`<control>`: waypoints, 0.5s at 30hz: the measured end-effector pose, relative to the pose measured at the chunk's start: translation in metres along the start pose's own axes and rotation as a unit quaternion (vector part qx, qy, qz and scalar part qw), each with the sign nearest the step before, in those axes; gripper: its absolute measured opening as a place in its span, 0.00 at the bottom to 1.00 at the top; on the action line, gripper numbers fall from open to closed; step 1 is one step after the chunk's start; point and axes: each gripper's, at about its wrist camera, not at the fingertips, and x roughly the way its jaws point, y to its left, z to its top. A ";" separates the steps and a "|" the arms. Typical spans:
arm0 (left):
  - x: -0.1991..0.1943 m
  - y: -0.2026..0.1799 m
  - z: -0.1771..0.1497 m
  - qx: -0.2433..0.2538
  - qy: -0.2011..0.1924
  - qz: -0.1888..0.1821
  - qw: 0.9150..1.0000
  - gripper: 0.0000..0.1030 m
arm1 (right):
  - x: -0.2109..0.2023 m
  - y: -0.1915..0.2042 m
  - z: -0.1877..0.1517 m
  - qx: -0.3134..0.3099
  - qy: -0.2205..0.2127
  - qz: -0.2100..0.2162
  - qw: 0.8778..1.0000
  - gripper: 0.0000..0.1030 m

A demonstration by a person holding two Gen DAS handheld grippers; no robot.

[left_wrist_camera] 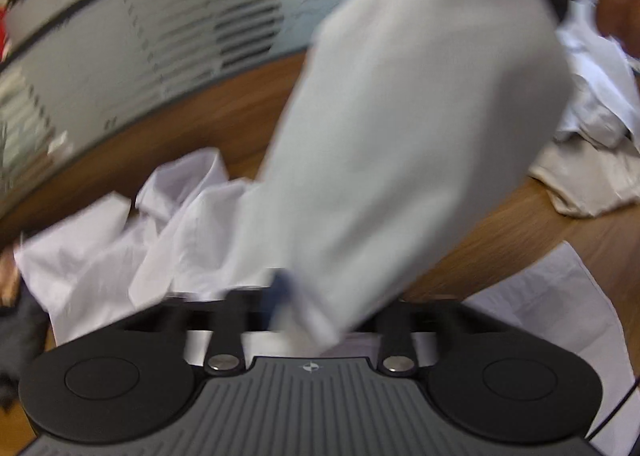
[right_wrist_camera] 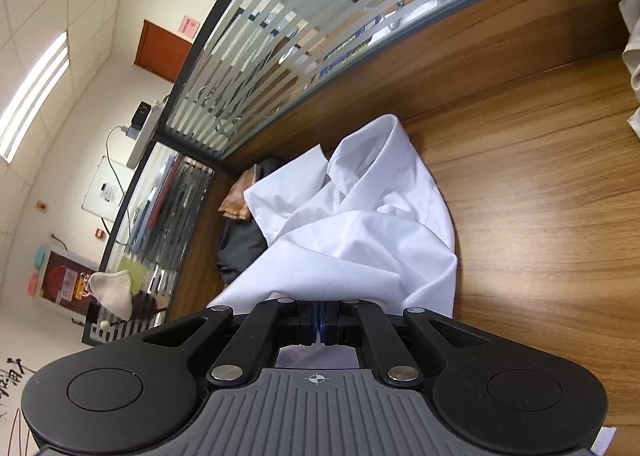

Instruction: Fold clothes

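In the blurred left wrist view, a pale span of the white shirt (left_wrist_camera: 400,116) rises taut from my left gripper (left_wrist_camera: 296,296) toward the upper right. The jaws look shut on its lower edge, and the cloth hides one finger. More of the shirt lies crumpled on the wooden table (left_wrist_camera: 520,240) to the left. In the right wrist view the white shirt (right_wrist_camera: 360,224) lies bunched with its collar on the far side. My right gripper (right_wrist_camera: 320,316) is shut on its near edge, with a thin fold pinched between the blue pads.
A pile of white and cream clothes (left_wrist_camera: 592,144) lies at the right, under a person's hand (left_wrist_camera: 620,8). A flat white sheet (left_wrist_camera: 560,296) lies near right. A dark garment (right_wrist_camera: 240,252) sits beyond the shirt. A striped glass partition (right_wrist_camera: 280,56) borders the table's far side.
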 end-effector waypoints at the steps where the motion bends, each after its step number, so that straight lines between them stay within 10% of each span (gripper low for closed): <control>1: 0.003 0.005 -0.001 -0.011 0.005 0.004 1.000 0.08 | 0.000 -0.002 0.000 0.000 0.001 0.000 1.000 0.04; 15: 0.049 0.017 0.027 -0.029 0.049 0.045 0.997 0.02 | -0.071 -0.057 -0.021 0.094 -0.046 0.001 0.995 0.03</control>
